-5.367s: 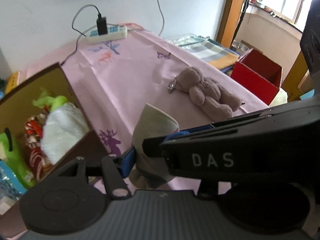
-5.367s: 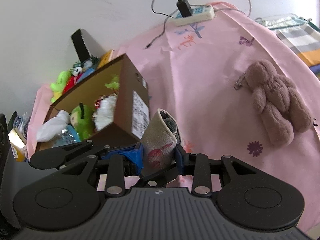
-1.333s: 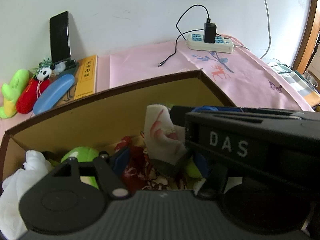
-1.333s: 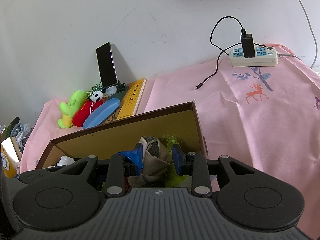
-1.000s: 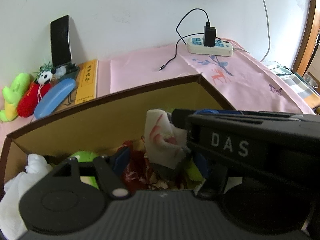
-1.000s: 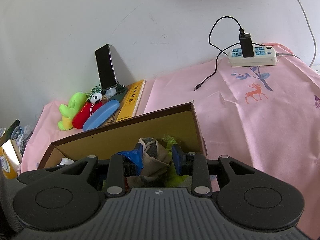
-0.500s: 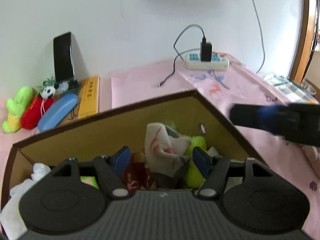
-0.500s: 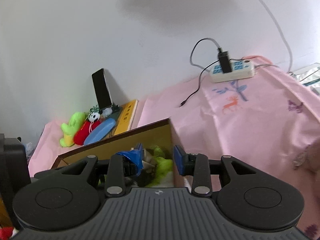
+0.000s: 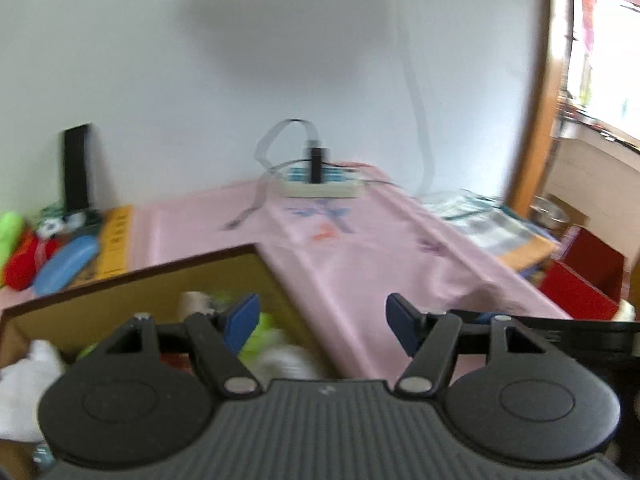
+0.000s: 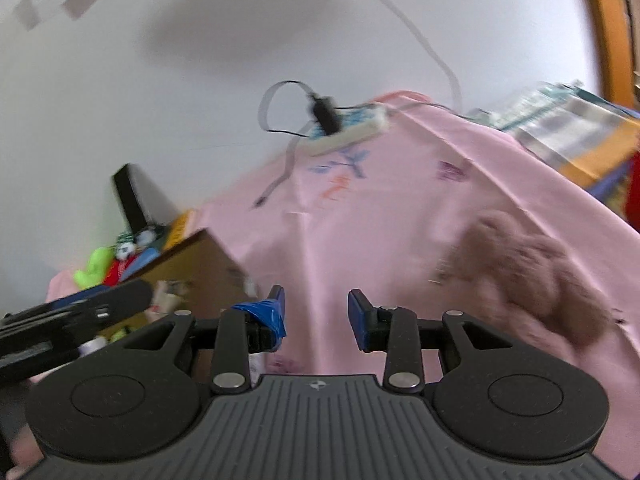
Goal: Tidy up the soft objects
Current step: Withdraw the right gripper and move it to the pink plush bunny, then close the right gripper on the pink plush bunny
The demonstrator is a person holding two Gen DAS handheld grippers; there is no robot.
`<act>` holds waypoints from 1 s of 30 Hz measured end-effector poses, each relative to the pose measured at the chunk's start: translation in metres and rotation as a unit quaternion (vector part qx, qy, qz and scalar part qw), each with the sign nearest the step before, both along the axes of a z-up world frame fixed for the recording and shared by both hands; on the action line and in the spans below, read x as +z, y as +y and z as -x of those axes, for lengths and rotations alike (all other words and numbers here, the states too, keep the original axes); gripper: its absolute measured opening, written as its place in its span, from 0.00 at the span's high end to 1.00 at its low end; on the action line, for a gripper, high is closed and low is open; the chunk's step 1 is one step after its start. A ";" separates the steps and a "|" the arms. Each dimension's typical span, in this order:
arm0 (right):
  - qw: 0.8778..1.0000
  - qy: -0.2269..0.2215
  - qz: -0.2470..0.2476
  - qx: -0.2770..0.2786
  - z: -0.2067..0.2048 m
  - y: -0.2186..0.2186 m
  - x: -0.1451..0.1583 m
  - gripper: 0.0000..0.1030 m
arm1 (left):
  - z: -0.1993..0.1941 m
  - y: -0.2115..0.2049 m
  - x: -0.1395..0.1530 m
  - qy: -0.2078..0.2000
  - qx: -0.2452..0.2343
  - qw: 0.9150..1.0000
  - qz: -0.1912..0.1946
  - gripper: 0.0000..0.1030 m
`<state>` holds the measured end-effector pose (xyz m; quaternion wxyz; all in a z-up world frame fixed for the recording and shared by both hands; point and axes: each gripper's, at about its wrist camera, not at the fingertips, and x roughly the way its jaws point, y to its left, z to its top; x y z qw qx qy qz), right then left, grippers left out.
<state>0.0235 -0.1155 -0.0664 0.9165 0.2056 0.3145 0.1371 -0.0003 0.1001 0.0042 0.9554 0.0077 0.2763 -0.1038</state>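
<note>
The open cardboard box [image 9: 160, 268] sits low on the left, with a pale sock [image 9: 194, 304], a white cloth and green plush inside. My left gripper [image 9: 322, 318] is open and empty over the box's right corner and the pink tablecloth. In the right wrist view, my right gripper [image 10: 316, 310] is open above the bare pink cloth with nothing between its pads. The box [image 10: 200, 256] is to its left and a brown plush bear [image 10: 540, 276] lies on the cloth to its right. Both views are blurred by motion.
A white power strip [image 9: 320, 188] with a plugged-in charger lies at the back by the wall. A phone [image 9: 76, 168], small plush toys [image 9: 20, 252], a blue case and a yellow book sit at the far left. A red box [image 9: 580, 276] and folded cloths [image 9: 500, 228] are on the right.
The sock both grippers held over the box now lies inside it. Both grippers are empty and have swung right, the right one toward the brown bear.
</note>
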 end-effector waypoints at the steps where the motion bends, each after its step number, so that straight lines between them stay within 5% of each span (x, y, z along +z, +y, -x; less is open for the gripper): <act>1: 1.000 0.006 -0.001 -0.007 0.000 -0.008 -0.003 0.83 | 0.001 -0.010 0.000 0.002 -0.013 1.000 -0.001 0.34; 13: 0.997 0.011 0.036 -0.067 0.001 -0.089 -0.023 0.82 | -0.016 -0.119 -0.042 0.080 -0.152 0.985 -0.003 0.32; 21: 0.997 0.014 0.042 -0.058 -0.009 -0.120 -0.032 0.81 | -0.051 -0.152 -0.077 0.150 -0.157 0.975 0.042 0.32; 30: 0.998 0.055 -0.007 -0.032 -0.037 -0.148 -0.048 0.80 | -0.083 -0.181 -0.102 0.177 -0.152 0.972 0.036 0.30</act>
